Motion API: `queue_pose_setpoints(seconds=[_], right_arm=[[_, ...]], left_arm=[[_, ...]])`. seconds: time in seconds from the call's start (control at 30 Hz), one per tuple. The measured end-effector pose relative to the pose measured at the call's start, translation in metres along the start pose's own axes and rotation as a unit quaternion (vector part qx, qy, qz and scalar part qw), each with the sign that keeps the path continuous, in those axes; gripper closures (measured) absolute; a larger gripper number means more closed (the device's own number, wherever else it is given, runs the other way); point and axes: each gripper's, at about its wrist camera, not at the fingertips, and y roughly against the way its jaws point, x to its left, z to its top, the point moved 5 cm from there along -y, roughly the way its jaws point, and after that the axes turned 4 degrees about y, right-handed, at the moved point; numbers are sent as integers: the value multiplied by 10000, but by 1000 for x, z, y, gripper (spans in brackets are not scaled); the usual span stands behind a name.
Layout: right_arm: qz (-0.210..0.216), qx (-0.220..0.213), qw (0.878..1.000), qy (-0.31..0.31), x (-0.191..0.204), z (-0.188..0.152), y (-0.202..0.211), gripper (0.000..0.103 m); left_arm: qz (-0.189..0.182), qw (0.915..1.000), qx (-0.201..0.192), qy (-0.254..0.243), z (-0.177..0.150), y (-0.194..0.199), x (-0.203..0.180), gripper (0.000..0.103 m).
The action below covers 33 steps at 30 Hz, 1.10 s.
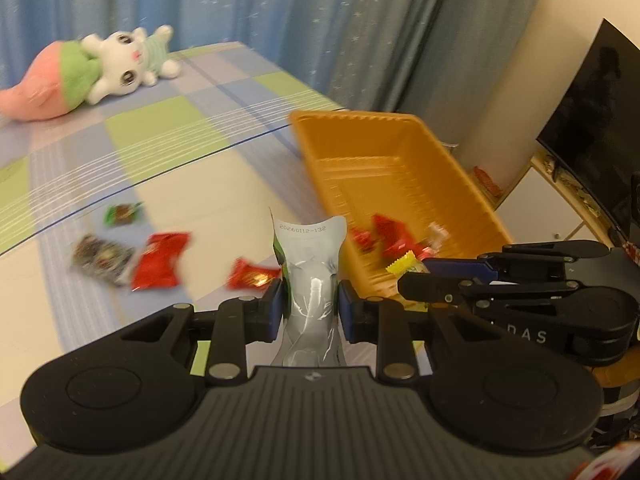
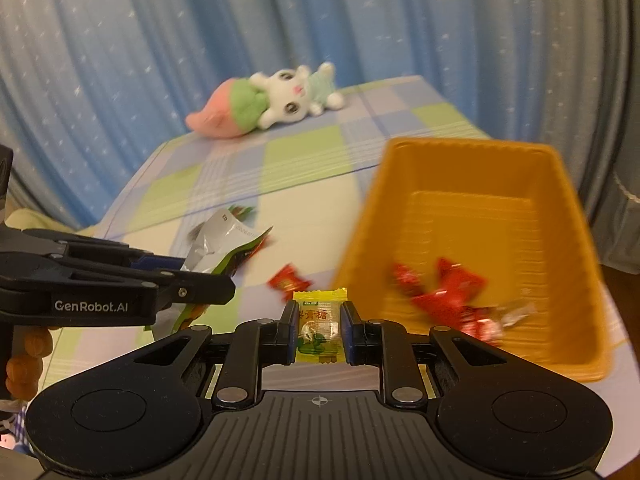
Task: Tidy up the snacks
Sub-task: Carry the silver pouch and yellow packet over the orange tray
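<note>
The left claw (image 1: 310, 300) is clamped on a silver foil pouch (image 1: 310, 272) with green print on its far side, and the right claw (image 2: 319, 330) pinches a small yellow candy (image 2: 319, 326) flat between its pads. Both snacks are off the bed, just short of the orange tray (image 2: 472, 184), which sits on the checked bedsheet (image 1: 160, 152) with several red wrappers (image 2: 444, 292) already at its near end. More snacks lie loose on the sheet — a red packet (image 1: 160, 266), a dark one (image 1: 102, 258), a green one (image 1: 123, 214) and a small red candy (image 1: 252, 278). The risk, as I judge it, is crowding: the two claws are near each other at the tray's near corner, so bringing both in at once could knock one against the other or against the rim, and the light tray might skid on the soft bed. The pouch is gripped low, its top flopping free — it could catch the rim and land outside. A plush rabbit (image 2: 280, 100) lies well away by the curtain (image 2: 200, 40).
</note>
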Motion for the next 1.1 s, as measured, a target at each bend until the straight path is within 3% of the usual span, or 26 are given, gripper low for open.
queue_pose_setpoints(seconds=[0.4, 0.77, 1.1], right_arm=[[-260, -205, 9990, -301, -90, 15, 29, 81], [-155, -269, 9985, -460, -144, 28, 26, 81], [-132, -334, 9973, -642, -171, 43, 12, 81]], left_arm=[[13, 9996, -176, -222, 39, -42, -70, 77], [245, 9991, -142, -302, 69, -92, -93, 77], [458, 9979, 122, -441, 90, -144, -102, 77]])
